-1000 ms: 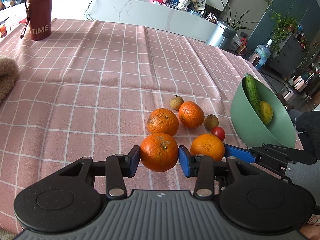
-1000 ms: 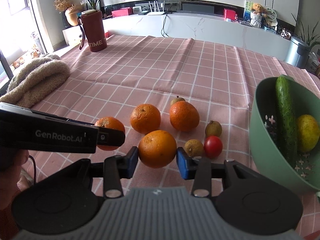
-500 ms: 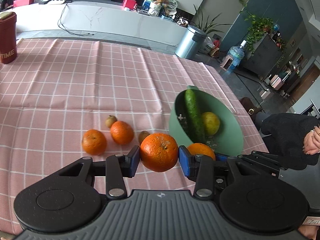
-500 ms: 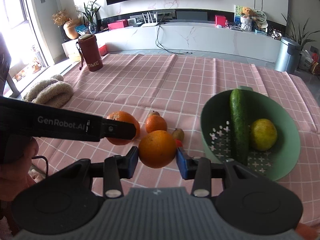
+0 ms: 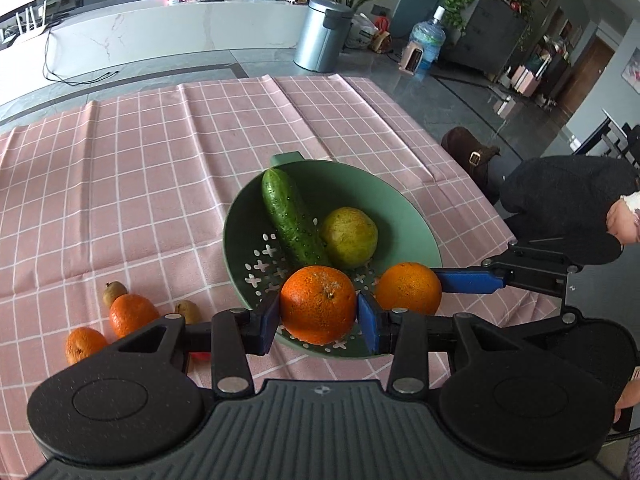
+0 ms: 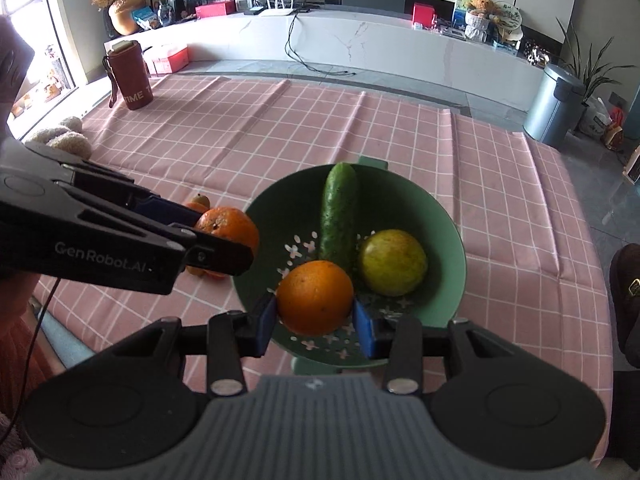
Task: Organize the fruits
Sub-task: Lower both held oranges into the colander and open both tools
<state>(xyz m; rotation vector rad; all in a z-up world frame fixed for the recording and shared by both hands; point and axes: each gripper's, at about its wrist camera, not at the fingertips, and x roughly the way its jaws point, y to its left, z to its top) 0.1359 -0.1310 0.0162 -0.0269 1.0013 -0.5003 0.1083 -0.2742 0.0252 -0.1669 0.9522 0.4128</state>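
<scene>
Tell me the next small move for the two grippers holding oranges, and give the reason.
Probably lower both a little and open over the bare part of the green bowl. Each gripper, left and right, clamps an orange above the bowl's near side; the cucumber and yellow-green fruit lie farther back.

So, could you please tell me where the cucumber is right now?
The cucumber lies inside the green bowl, left of the yellow-green fruit in both wrist views, just beyond the two held oranges.
</scene>
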